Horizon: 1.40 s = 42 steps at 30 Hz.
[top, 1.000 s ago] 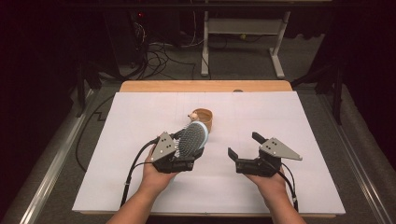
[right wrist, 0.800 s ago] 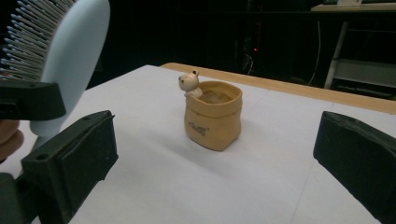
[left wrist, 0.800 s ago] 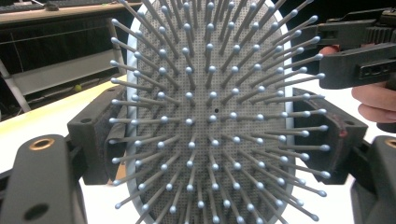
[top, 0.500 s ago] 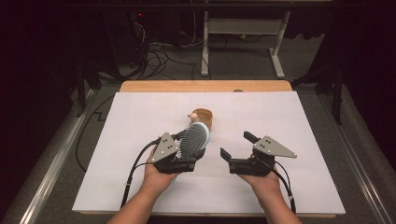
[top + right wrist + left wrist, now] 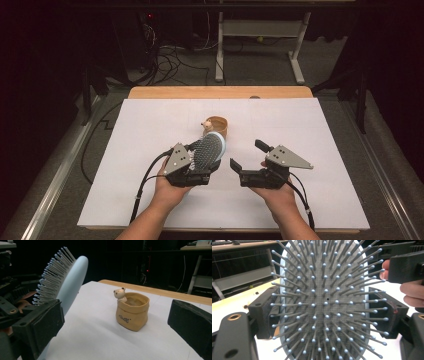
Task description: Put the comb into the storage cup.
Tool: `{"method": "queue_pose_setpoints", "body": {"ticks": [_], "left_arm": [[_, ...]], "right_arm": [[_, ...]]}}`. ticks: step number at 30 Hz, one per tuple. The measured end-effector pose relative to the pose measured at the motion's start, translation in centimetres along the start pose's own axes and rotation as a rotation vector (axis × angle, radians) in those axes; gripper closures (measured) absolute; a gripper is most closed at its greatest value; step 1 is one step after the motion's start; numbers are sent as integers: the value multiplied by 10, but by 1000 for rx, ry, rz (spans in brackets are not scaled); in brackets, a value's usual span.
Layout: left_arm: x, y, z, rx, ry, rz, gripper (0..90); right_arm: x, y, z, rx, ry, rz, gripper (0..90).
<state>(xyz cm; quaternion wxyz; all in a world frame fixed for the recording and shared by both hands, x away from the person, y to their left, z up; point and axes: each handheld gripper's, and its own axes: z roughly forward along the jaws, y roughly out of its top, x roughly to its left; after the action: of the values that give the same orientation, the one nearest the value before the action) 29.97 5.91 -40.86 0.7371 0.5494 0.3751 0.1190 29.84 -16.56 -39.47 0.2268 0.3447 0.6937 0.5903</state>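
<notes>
White paper [image 5: 150,130] covers our table, with a wooden edge [image 5: 220,92] showing at the far side and dark floor with cables beyond. We have open paper on both flanks and along the near edge. Our left gripper [image 5: 200,167] grasps the brush [image 5: 207,150] by the sides of its head, one jaw against each rim, bristles facing up toward the camera; the head [image 5: 324,300] stands raised above the paper. Our right gripper [image 5: 247,162] sits just beside it, jaws released and wide apart with nothing between them. A tan pot [image 5: 216,126] with a small bear on its rim stands just beyond the brush, near mid-table, apart from both grippers.
</notes>
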Motion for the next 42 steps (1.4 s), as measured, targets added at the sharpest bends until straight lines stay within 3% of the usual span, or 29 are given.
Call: {"method": "queue_pose_setpoints", "body": {"ticks": [20,34,42], "left_arm": [[-2,-1,1,0,-2,10,207],[-7,-4,2,6,-15,18,207],[-9,-3,1,3,-21,23,208]], "right_arm": [[15,17,2,-12,50,-20,5],[26,23,17,-23,100,-12,19],[28,26,28,-26,136,18,91]]}}
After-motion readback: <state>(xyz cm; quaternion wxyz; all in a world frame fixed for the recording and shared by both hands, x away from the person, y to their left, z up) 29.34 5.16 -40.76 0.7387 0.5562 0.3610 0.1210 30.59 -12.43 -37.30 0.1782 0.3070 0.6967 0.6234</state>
